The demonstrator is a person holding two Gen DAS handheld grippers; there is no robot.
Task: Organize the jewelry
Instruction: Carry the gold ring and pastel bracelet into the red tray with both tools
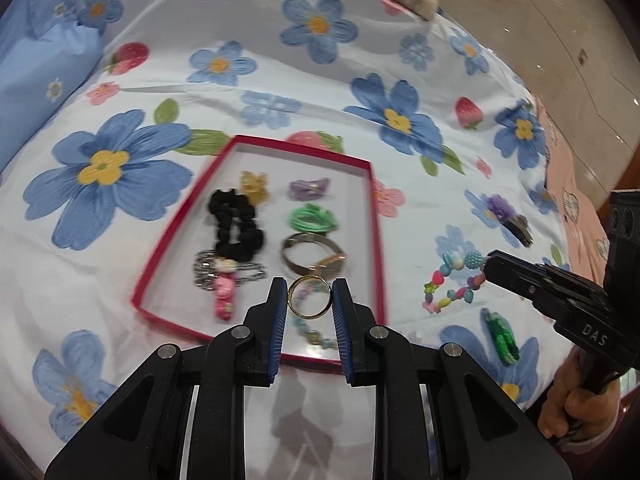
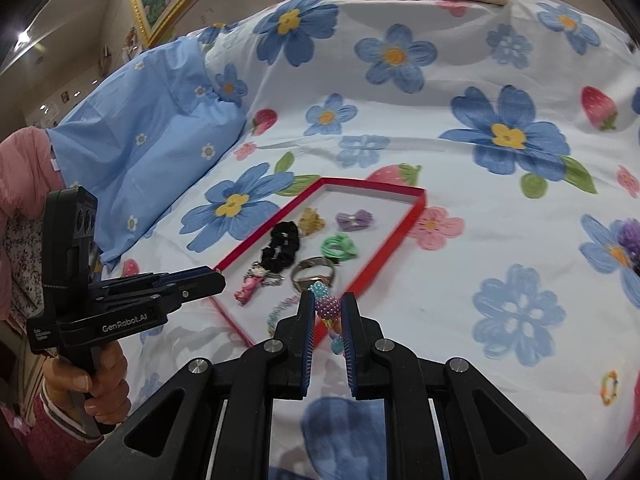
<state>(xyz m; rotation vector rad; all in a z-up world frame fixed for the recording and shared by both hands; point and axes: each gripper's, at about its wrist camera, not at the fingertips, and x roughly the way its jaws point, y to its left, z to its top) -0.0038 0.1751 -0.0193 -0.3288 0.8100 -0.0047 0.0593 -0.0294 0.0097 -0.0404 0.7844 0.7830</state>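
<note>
left gripper (image 1: 310, 295) pinching thin gold metal ring (image 1: 310, 295), frame centre, over near edge of red-rimmed shallow tray (image 1: 376, 216) | right gripper (image 2: 327, 307) clamping multicoloured bead bracelet (image 2: 329, 305) just outside tray corner | advice: lower into bare tray floor, release separately, avoid snagging steel watch (image 1: 312, 258)

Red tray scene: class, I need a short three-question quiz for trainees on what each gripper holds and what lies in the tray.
1. True or false: the left gripper is shut on a gold ring.
2. What does the right gripper hold? A. a beaded bracelet B. a green hair tie C. a wristwatch
3. Fill in: in the red tray, the black scrunchie lies on the ____ side, seen from the left wrist camera.

Key: 1 true; 2 A; 3 left.
</note>
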